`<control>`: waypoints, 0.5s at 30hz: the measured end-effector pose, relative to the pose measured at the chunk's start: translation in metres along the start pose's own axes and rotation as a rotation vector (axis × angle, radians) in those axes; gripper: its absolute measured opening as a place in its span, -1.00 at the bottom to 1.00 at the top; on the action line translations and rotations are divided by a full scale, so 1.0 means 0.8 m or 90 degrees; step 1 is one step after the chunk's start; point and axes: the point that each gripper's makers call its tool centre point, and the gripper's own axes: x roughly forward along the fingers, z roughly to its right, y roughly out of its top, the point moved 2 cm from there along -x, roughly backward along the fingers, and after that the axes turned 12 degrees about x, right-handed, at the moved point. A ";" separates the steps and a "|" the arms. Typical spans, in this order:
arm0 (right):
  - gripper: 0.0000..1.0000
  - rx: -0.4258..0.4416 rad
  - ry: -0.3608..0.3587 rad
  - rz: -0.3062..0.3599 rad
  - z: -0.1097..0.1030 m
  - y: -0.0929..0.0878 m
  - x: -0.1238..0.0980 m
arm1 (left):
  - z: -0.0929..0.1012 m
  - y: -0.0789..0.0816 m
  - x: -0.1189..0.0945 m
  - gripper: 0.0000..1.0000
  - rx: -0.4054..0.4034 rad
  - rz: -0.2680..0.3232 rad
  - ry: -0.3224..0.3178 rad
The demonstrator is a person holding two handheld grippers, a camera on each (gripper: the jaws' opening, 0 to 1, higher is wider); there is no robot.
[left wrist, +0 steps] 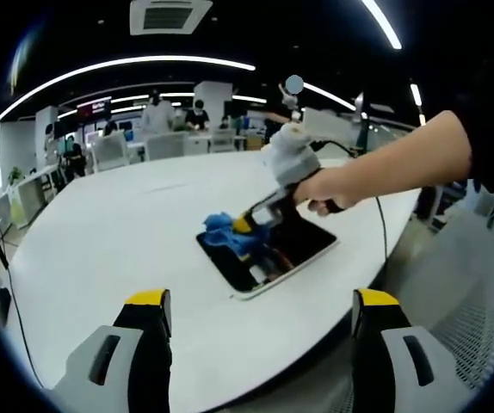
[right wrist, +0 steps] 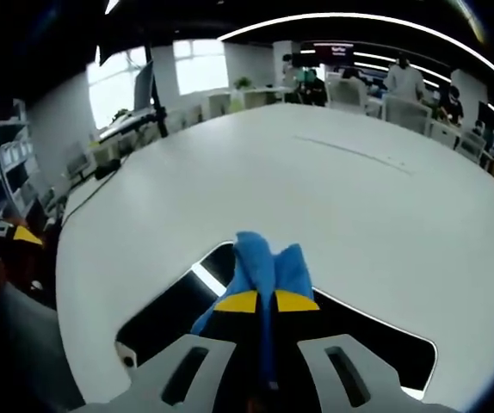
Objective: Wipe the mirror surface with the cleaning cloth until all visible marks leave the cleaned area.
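A flat rectangular mirror (left wrist: pixel 303 245) with a pale frame lies on the white table (left wrist: pixel 126 224) near its front edge. My right gripper (left wrist: pixel 245 225) comes in from the right in a person's hand, shut on a blue cleaning cloth (left wrist: pixel 223 231) and pressing it on the mirror's left part. In the right gripper view the yellow-tipped jaws are closed together on the blue cloth (right wrist: pixel 260 262), my right gripper (right wrist: pixel 266 303) sitting over the dark mirror (right wrist: pixel 165 323). My left gripper (left wrist: pixel 260 301) is held back off the table edge, jaws wide apart and empty.
The large white table (right wrist: pixel 359 189) stretches away around the mirror. A cable (left wrist: pixel 383 232) hangs over the table's right edge. Desks, chairs and people (left wrist: pixel 157 116) stand in the office behind. A mesh chair (left wrist: pixel 479 318) is at the lower right.
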 end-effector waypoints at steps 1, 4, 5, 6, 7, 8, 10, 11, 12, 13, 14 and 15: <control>-1.00 0.000 0.003 0.001 -0.002 -0.001 -0.001 | 0.000 0.000 0.000 0.72 0.000 0.000 0.000; -1.00 -0.001 0.009 0.002 -0.005 -0.005 -0.004 | 0.000 0.000 0.000 0.71 0.000 0.000 0.000; -1.00 0.000 0.011 0.003 -0.007 -0.007 -0.006 | 0.000 0.000 0.000 0.71 -0.001 0.000 0.001; -1.00 0.000 0.012 0.004 -0.009 -0.008 -0.007 | -0.001 0.000 0.000 0.71 -0.001 0.001 0.002; -1.00 -0.001 0.013 0.005 -0.010 -0.009 -0.008 | -0.001 0.000 0.000 0.71 -0.002 0.002 0.002; -1.00 -0.002 0.014 0.008 -0.010 -0.010 -0.009 | -0.001 0.000 -0.001 0.71 -0.002 0.003 0.003; -1.00 0.000 0.015 0.012 -0.011 -0.012 -0.010 | -0.001 0.000 -0.001 0.71 -0.001 0.001 0.002; -1.00 0.001 0.015 0.014 -0.012 -0.013 -0.010 | -0.001 0.000 -0.001 0.71 -0.002 0.002 0.003; -1.00 0.001 0.017 0.015 -0.014 -0.014 -0.012 | -0.001 0.000 -0.001 0.71 -0.002 0.002 0.004; -1.00 0.001 0.017 0.015 -0.015 -0.015 -0.012 | -0.001 0.000 -0.001 0.71 -0.002 0.001 0.004; -1.00 -0.001 0.017 0.015 -0.016 -0.016 -0.013 | -0.001 0.000 -0.001 0.71 -0.002 0.001 0.004; -1.00 -0.009 0.019 0.013 -0.019 -0.018 -0.015 | -0.001 0.000 -0.001 0.71 -0.002 0.002 0.004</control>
